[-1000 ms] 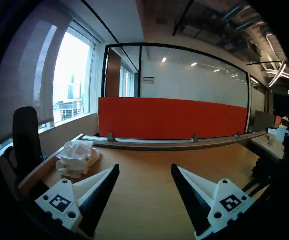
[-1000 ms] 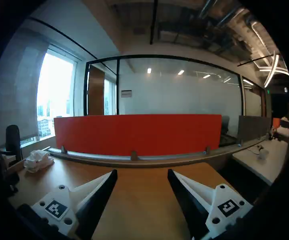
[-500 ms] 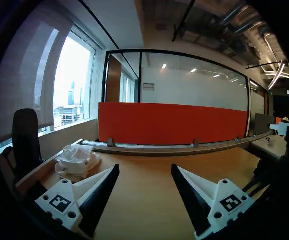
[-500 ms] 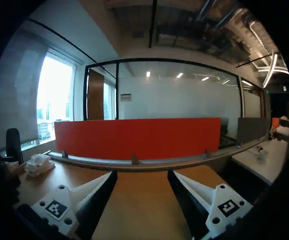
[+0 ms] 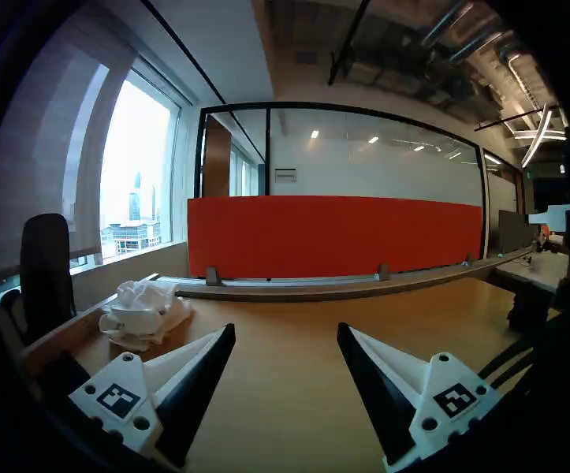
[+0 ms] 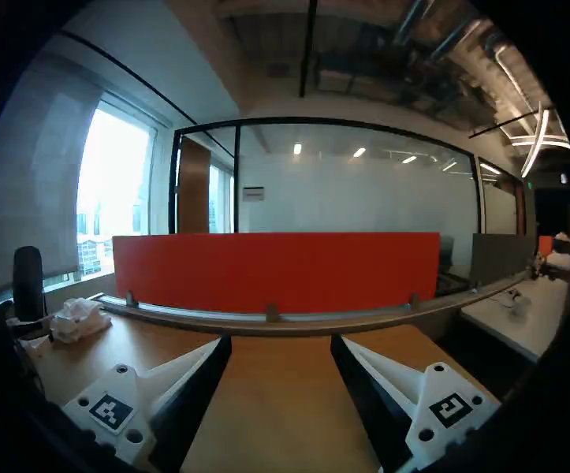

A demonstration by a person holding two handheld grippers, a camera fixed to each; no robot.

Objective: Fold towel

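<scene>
A crumpled white towel (image 5: 144, 313) lies in a heap on the far left of the wooden desk (image 5: 300, 347), near its left edge. The left gripper view has my left gripper (image 5: 285, 333) open above the desk, to the right of the towel and short of it, with nothing between the fingers. From the right gripper view the same towel (image 6: 78, 319) looks small and far off to the left. My right gripper (image 6: 281, 340) hovers open over bare desk wood (image 6: 285, 394), empty.
An orange divider panel (image 5: 332, 235) runs along the desk's back edge on a grey rail. A black office chair (image 5: 46, 272) stands at the left by the window. Another desk (image 6: 521, 315) with small items lies to the right, across a gap.
Both views have tilted and shifted slightly. The towel sits a little lower left in the left gripper view. Both grippers stay open and the towel lies untouched.
</scene>
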